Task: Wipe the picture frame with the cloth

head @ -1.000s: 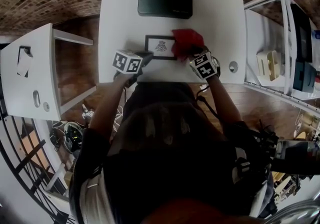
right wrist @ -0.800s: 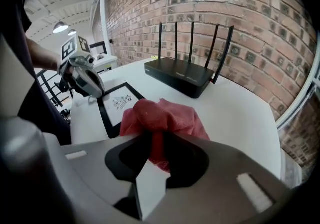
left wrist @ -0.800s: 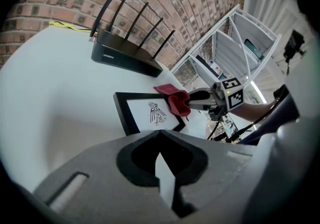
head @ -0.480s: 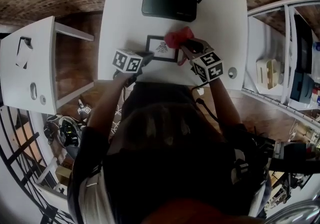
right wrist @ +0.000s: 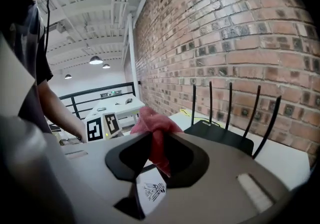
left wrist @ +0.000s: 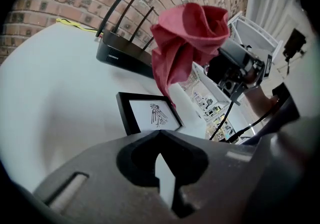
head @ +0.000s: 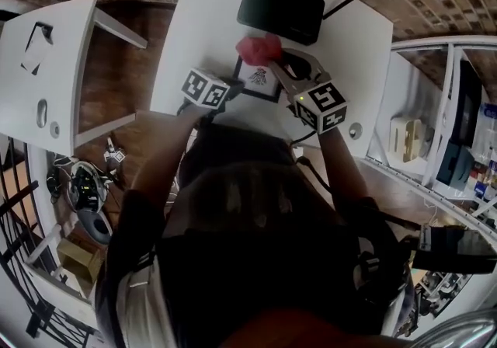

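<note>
Above the black rectangular picture frame (head: pixel 258 79), the right hand-held gripper (head: pixel 276 60) clamps a crumpled red cloth (head: pixel 259 48); the left hand-held gripper (head: pixel 232 88), jaws together, sits at its nine o'clock.

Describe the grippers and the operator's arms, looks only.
Both grippers alike: left gripper and right gripper have grey tongs and a white cube printed with black square markers. Black cable trails off the right one. Operator wears a dark short-sleeved top.
</note>
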`<state>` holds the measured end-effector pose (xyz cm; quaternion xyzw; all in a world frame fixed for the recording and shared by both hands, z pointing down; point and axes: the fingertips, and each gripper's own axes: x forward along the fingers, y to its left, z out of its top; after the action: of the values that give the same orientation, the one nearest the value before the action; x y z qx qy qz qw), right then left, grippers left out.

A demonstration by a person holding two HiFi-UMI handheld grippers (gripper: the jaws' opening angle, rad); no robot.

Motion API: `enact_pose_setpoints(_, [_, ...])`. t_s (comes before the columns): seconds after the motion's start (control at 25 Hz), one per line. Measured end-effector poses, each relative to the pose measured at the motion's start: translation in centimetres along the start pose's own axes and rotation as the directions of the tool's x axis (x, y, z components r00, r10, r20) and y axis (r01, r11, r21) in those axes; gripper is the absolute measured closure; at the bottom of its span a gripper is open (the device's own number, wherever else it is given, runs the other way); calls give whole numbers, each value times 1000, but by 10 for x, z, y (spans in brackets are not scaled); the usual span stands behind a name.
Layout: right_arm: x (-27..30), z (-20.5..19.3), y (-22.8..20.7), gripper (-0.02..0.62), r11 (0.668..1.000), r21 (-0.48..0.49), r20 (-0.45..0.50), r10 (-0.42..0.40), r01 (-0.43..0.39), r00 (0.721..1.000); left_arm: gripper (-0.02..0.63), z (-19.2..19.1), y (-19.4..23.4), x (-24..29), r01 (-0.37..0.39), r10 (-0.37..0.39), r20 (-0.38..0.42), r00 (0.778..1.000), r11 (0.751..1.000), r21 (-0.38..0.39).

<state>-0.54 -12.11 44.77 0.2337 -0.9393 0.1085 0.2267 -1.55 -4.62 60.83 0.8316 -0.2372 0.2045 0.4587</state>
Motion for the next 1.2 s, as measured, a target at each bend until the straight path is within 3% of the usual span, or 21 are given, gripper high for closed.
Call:
enact_pose_setpoints(0.16, [9,27,10,514,999,-16,78,51,-50,996,604,1,0,0,7,-7,-2,1000,1000,-4])
enact_pose_setpoints(0.28, [25,28,19,514,995,-34,77,95,-92,993,604,1,0,-1,10,-10,-2,1000,1000,-5])
enact_pose_setpoints(0.52, [67,-21,25,514,984,-145,-104,85,-99,991,604,1,0,0,9,-9,-4,1000,1000,-9])
enact_pose_setpoints(0.72, [91,-76,24,514,972,-208,-268,52,-110,962,604,0,1,0,-1,1,-4,1000,1000,-3])
enact_pose_setpoints(1.2, [100,-128,19,514,965,-241,-412,-1,-108,911,604,-1,0,-1,7,-8,-29,1000,1000,-16])
